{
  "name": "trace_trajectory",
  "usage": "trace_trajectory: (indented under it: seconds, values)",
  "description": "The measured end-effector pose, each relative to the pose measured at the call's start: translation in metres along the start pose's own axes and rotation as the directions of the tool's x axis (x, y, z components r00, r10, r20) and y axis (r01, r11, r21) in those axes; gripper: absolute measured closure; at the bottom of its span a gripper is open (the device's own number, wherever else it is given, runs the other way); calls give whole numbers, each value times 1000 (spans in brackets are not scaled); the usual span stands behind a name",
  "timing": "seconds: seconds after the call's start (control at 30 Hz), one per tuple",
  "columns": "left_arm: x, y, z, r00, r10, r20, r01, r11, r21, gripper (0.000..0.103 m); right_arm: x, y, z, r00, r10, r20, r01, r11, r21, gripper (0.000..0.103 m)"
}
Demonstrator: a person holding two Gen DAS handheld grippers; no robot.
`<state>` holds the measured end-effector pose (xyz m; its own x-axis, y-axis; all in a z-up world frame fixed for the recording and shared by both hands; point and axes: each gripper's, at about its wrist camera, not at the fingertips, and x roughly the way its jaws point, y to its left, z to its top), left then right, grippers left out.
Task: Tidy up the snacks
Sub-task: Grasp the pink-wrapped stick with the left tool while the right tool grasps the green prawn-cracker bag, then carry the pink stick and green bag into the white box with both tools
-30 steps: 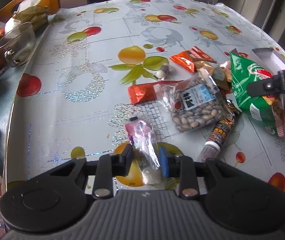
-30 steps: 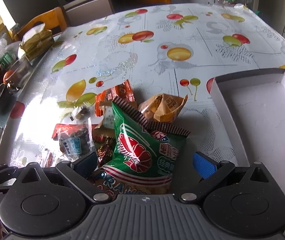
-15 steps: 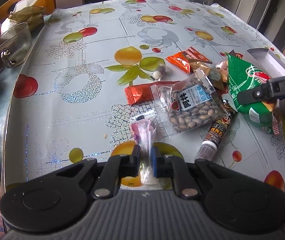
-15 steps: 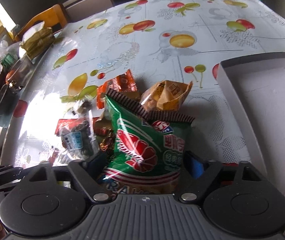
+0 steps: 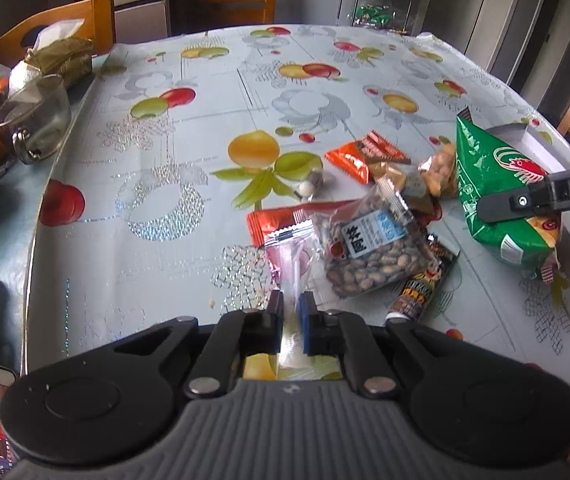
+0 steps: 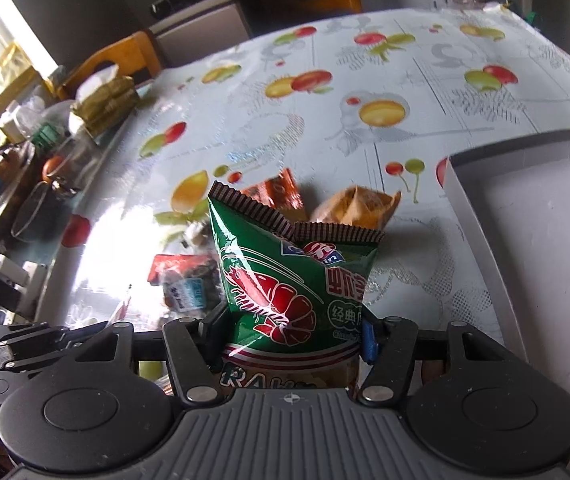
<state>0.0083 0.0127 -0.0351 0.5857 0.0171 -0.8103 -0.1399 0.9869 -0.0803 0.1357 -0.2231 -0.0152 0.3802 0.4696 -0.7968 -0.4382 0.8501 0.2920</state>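
On the left side of a counter [image 5: 205, 128] covered with a fruit-print cloth, the left tool [image 5: 291, 312] is clenched on a small clear pink-tinted packet [image 5: 291, 252]. Just to its right lies a clear bag of seeds [image 5: 373, 252] with a blue label, touching a red wrapper [image 5: 273, 220] and a dark tube-shaped snack [image 5: 421, 284]. Farther back sit an orange packet [image 5: 359, 156] and a tan bag [image 6: 359, 208]. To the right, the right tool [image 6: 293, 332] is closing on a green prawn-cracker bag [image 6: 289, 272] (its pads press both sides), which stands upright. At the far right sits an open white box [image 6: 457, 188].
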Motion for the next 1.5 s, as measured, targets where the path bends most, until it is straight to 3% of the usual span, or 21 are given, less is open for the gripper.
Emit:
trace_trajectory:
  seconds: [0.33,0.77,1.1,1.5]
  values:
    - [-16,-19,17,998,-18,57,15,999,51,99,-26,2,3,998,24,66,-24,1000,-6,43]
    - [-17,-57,38,990,-110,86,99,987,123,99,-61,-16,4,987,-45,152,44,999,9,43]
    - [-12,-101,54,973,-215,79,195,959,208,99,-83,-51,-1,974,-127,188,114,990,79,43]
    - [0,-173,74,945,-325,46,295,902,314,99,-100,-103,-13,957,-225,184,193,965,176,43]
